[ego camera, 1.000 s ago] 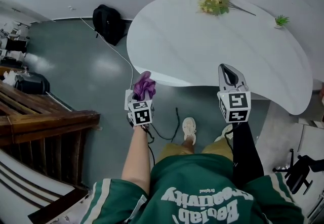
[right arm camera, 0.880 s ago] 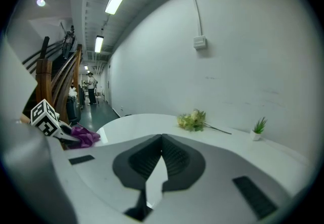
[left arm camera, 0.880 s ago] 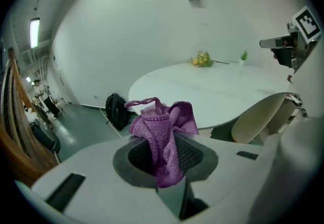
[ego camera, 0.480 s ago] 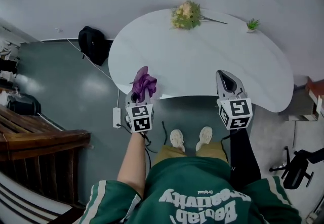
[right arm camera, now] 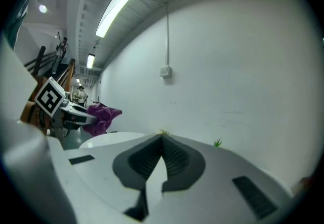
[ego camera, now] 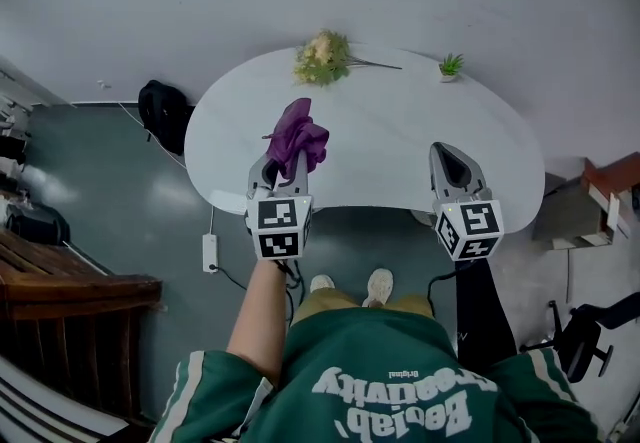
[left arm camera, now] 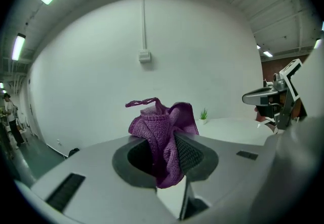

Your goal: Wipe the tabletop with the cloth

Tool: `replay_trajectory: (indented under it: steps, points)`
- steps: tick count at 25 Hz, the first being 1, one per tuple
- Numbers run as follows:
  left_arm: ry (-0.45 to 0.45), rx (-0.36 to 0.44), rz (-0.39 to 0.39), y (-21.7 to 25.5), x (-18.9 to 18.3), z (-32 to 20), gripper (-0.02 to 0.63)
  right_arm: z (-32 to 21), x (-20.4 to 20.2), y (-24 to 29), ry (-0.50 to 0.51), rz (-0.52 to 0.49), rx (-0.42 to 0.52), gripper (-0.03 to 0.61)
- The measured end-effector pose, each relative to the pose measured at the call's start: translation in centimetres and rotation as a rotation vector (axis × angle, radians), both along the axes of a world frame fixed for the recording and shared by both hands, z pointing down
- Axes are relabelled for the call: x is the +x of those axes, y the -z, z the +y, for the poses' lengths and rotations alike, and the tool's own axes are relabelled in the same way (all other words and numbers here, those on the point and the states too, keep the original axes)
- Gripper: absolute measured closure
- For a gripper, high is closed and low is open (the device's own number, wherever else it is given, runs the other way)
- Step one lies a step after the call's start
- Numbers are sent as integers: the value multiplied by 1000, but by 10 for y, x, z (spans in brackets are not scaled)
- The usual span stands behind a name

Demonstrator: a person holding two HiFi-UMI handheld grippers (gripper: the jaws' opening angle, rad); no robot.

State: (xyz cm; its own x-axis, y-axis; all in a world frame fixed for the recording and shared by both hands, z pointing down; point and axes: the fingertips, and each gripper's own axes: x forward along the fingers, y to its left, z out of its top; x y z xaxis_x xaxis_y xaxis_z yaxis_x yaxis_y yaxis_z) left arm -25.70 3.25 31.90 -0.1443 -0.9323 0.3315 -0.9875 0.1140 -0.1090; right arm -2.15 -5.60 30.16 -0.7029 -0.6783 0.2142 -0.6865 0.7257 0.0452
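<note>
Left gripper: the left gripper is clamping the cloth; its jaws are pressing in on the fabric from both sides, as the left gripper view shows.
Cloth hold: the purple cloth is bunching above and beyond the jaw tips, with one fold hanging down between them. This is probably leaving a loose wad free to act as the wiping face.
Cloth location: it is sitting left of centre in the head view, over the near left part of the table. It appears to be hanging in the air rather than pressing on the surface.
Right gripper: the right gripper is holding nothing; its jaws are meeting at the tips with nothing between them. It is hovering at the near table edge, right of centre in the frame, apparently keeping out of the wiping path.
Table contents: a bunch of flowers and a small potted plant are standing along the far edge in the upper centre of the frame, leaving the middle bare.
Task stage: wiping is apparently not yet starting.
Next move: lowering the wad until it is pressing flat on the table.
Risk: strokes reaching the far edge could be pushing the flowers.
</note>
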Motion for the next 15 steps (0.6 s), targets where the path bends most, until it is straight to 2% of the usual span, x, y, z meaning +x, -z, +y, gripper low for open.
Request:
replay_trajectory:
  steps: [6,15]
  points:
    - [-37,88,-20,47,55,-22,520,-20,38,18,1,-23,48,575]
    - [-58,143,-49,70,101,-40,520,-30,72,34,9,-47,88,575]
